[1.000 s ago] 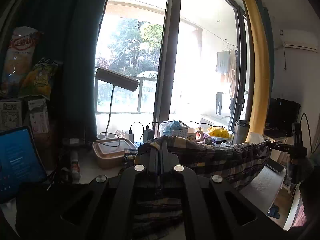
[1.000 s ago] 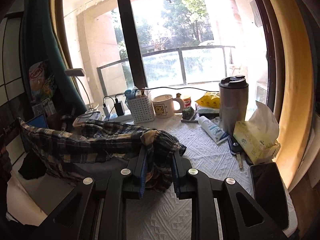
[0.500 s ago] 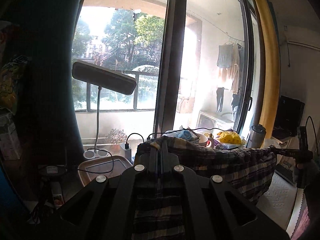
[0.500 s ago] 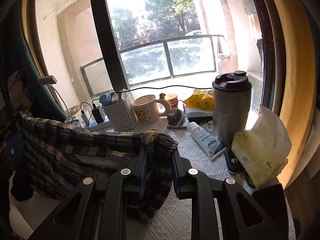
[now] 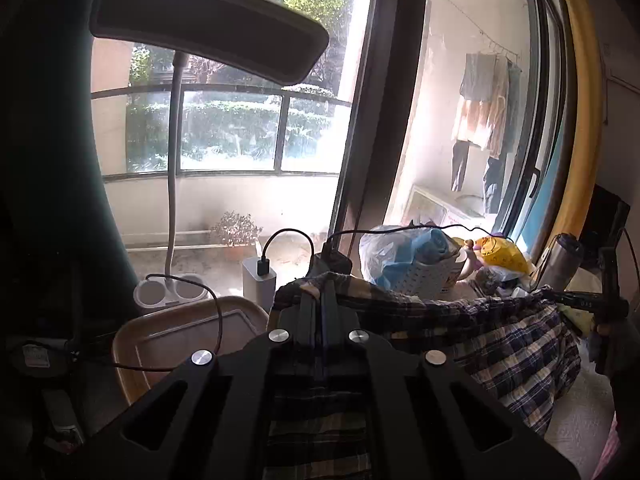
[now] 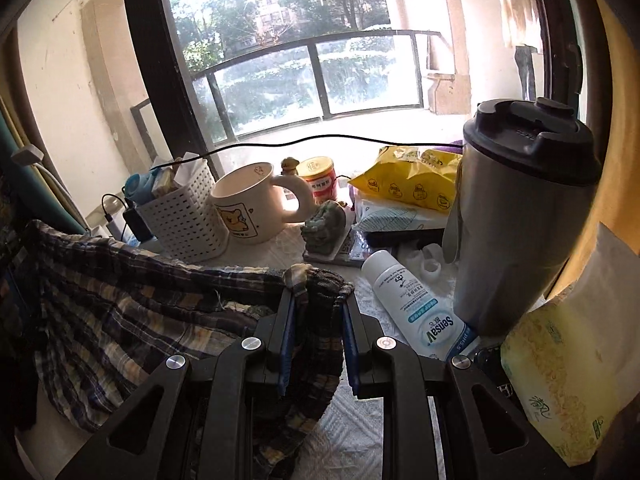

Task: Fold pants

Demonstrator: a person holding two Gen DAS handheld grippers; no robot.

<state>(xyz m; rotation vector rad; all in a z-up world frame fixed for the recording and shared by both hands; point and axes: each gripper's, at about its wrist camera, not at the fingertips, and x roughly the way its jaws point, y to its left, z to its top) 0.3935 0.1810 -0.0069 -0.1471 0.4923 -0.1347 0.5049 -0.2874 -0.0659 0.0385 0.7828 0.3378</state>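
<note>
White textured table cover (image 6: 352, 424) under big balcony window (image 6: 304, 72); far edge crowded: bear mug (image 6: 250, 204), white perforated basket (image 6: 188, 220), steel tumbler (image 6: 516, 216), Sensav tube (image 6: 416, 308), tissue pack (image 6: 560, 376). Desk lamp (image 5: 208, 20), tan container lid (image 5: 180, 336) at left.

Left gripper (image 5: 319, 300) pinched shut on plaid pants (image 6: 120, 312) waistband. Right gripper (image 6: 318, 300) narrowly parted, clamping bunched waistband. Pants strung between grippers, sagging over table.

Pants' lower part cut off by frame; left corner dark.

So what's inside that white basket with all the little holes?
In the white basket, something blue pokes out at the top, beside crumpled white paper or plastic. Whatever lies deeper is hidden by the basket's wall, and the plaid pants cover its lower edge.
</note>
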